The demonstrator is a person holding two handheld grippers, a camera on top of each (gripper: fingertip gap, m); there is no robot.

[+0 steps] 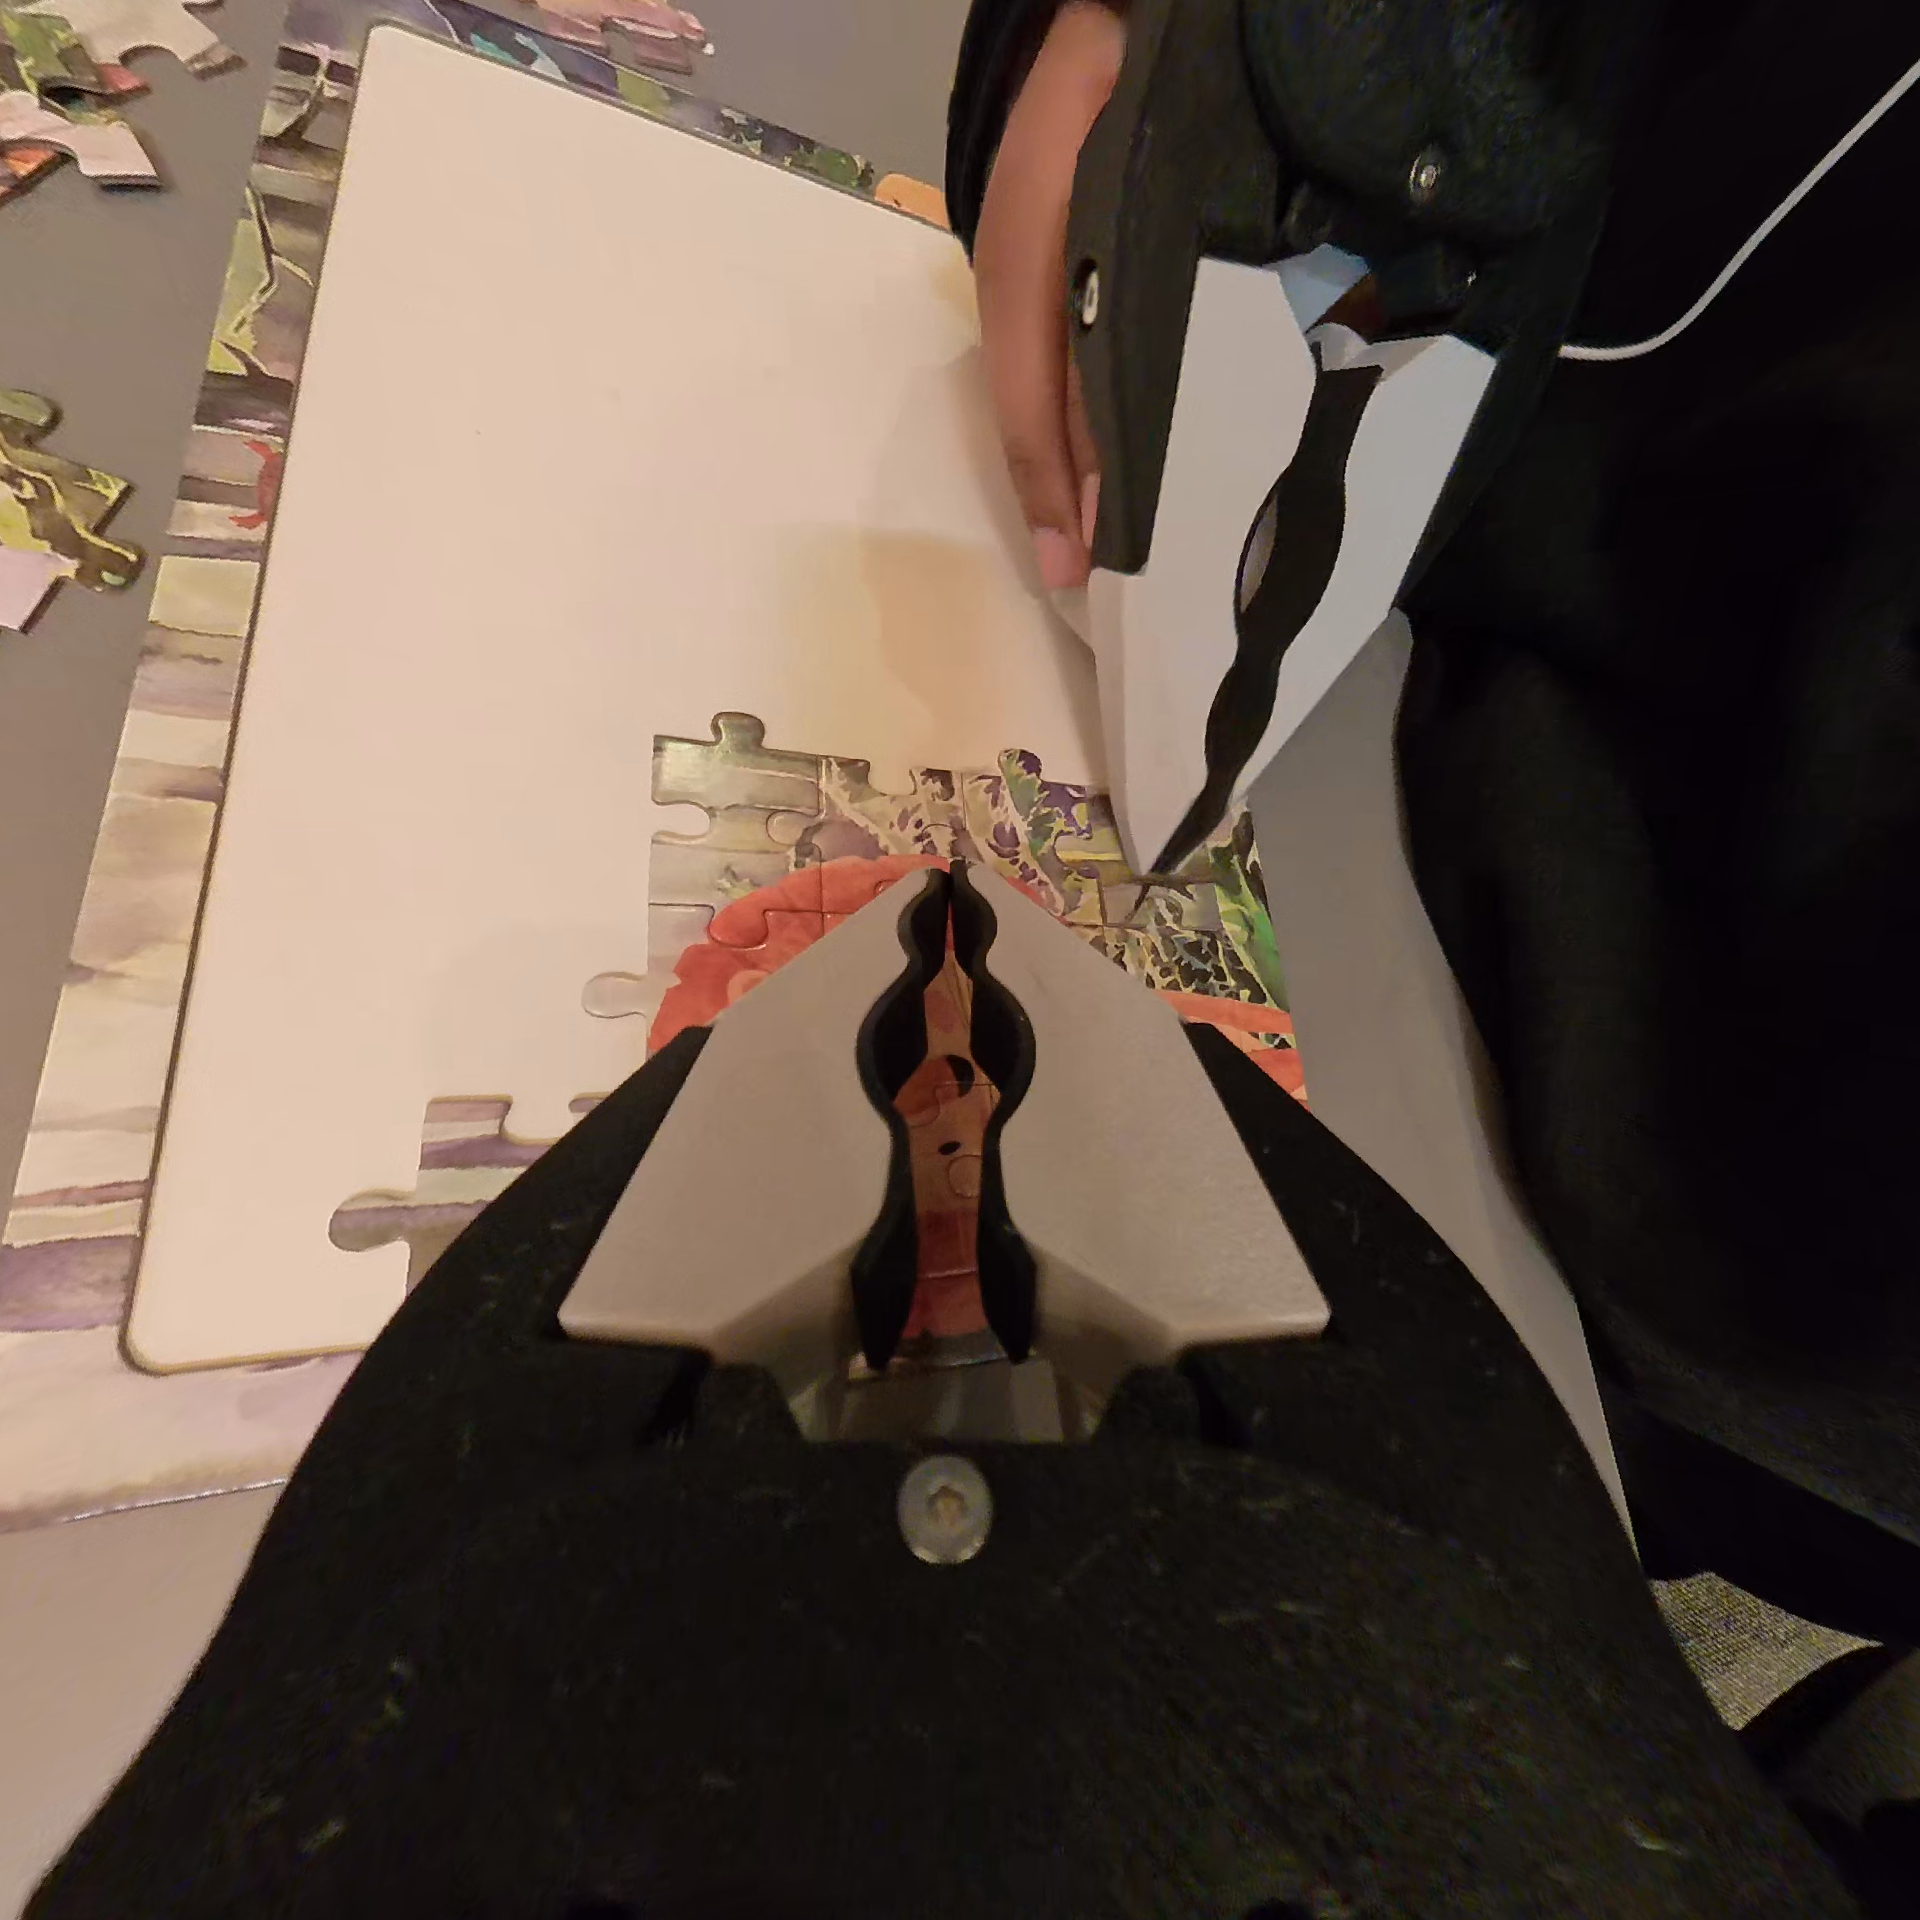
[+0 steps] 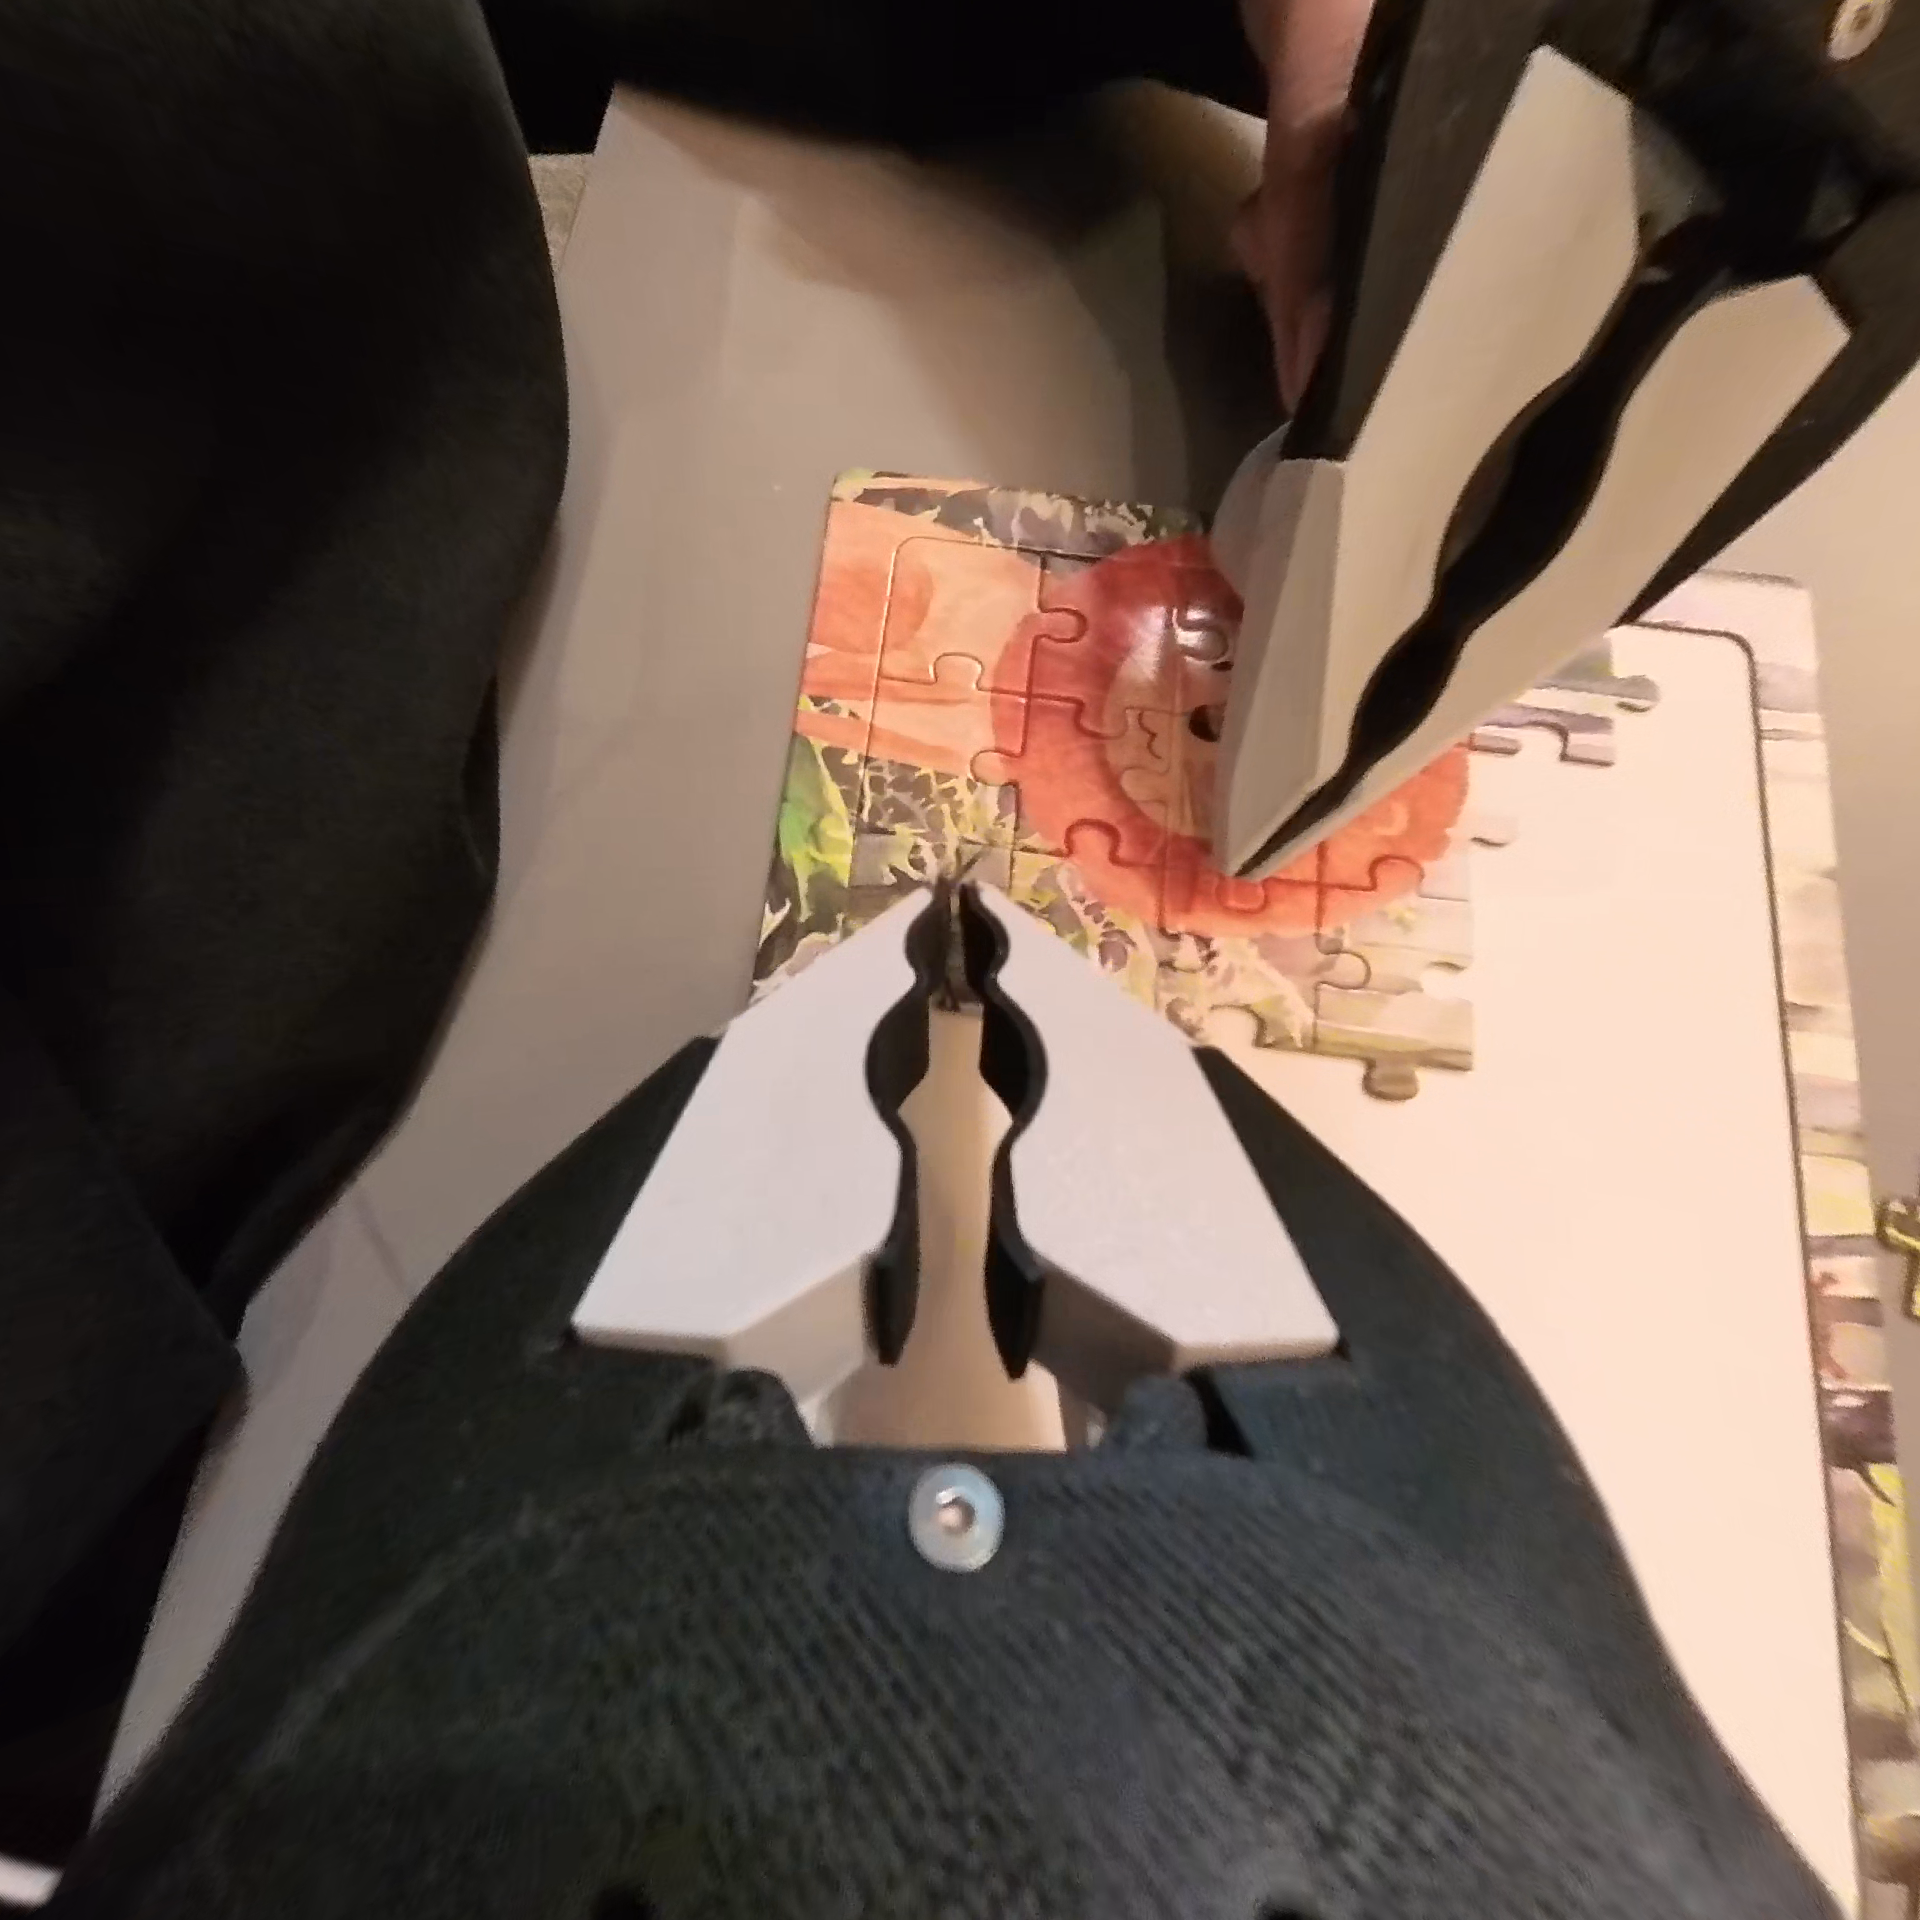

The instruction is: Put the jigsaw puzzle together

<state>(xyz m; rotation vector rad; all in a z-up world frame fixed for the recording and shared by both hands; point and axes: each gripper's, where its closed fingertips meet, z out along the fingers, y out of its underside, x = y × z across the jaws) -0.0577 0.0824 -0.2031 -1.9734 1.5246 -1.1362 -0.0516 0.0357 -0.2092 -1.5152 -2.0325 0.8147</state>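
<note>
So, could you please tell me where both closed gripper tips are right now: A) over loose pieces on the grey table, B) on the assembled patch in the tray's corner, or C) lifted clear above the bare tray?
B: the left gripper and the right gripper both point down onto the assembled patch at the white tray corner.

Warm, dim indoor light falls on the cream cardboard puzzle tray (image 1: 582, 540), which is the brightest surface in both views; dark clothing beside the tray sinks into near black. A soft brownish shadow lies on the tray just beyond the assembled patch of orange-and-green jigsaw pieces (image 2: 1049, 748), where glare whitens the red area. Wide-angle distortion bends the tray's edges. The right wrist view is softer, its near black-and-white gripper (image 2: 954, 896) slightly blurred.
</note>
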